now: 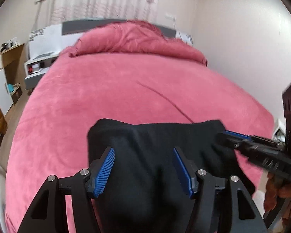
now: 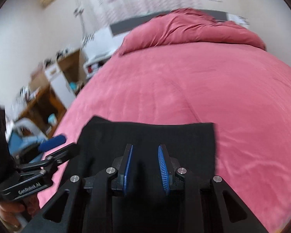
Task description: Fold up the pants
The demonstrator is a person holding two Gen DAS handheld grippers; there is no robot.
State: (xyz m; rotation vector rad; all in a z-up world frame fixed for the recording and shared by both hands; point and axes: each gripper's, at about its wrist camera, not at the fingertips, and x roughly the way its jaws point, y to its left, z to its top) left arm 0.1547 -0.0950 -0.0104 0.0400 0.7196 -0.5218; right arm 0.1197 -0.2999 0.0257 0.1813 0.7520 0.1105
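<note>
Black fabric fills the lower middle of both views: the pants [image 1: 157, 155] lie on the near part of the bed [image 1: 126, 89], spread over its pink cover as a compact, roughly rectangular shape whose far edge runs fairly straight across. Judging by that outline, they look already doubled at least once, so the step in hand seems to be a pause between folds, or a smoothing of the stack, and not a carry.

The left gripper [image 1: 143, 168] hovers low over the middle of the cloth, its jaws spread wide with nothing between the blue pads. The right gripper [image 2: 145, 167] sits over the same garment toward its right half; its jaws stand partly apart, narrower than the left, and also hold nothing. Seen from the left wrist, the right tool reaches in from the side with its tips at the cloth's right edge, where contact cannot be judged through the blur.

Both tools point forward toward the pillow end, angled slightly downward. A next fold would probably call for each gripper to pinch a corner of one edge, lift evenly, and lay it over without dragging the lower layers.
</note>
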